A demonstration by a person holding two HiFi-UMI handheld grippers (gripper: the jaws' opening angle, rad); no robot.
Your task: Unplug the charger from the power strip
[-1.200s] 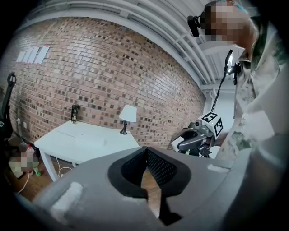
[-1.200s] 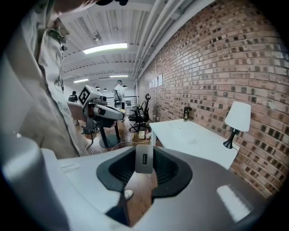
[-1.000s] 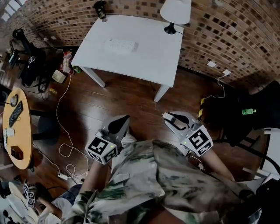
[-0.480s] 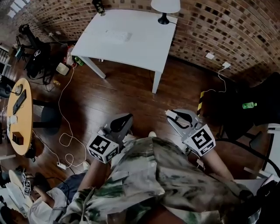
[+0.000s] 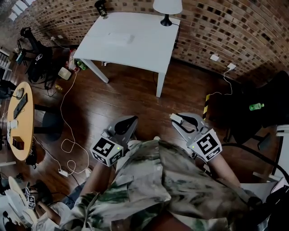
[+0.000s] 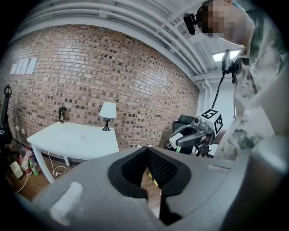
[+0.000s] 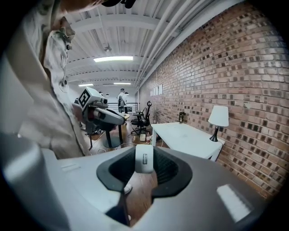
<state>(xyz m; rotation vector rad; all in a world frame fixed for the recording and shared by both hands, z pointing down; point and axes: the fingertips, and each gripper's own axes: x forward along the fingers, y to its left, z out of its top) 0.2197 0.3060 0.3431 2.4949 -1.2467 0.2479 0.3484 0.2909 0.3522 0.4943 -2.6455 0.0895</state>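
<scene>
right gripper [image 5: 181, 121] pinches the white charger [image 7: 144, 160]; left gripper [image 5: 127, 123] is pressed together, empty, both well apart from the counter [image 5: 149, 52].

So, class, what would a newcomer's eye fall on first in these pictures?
First, the two grippers with marker cubes low in the head view: the right gripper is shut on a white charger, and the left gripper is shut and empty. Then the white table at the top, against the brick wall, with a lamp at its far corner.
</scene>
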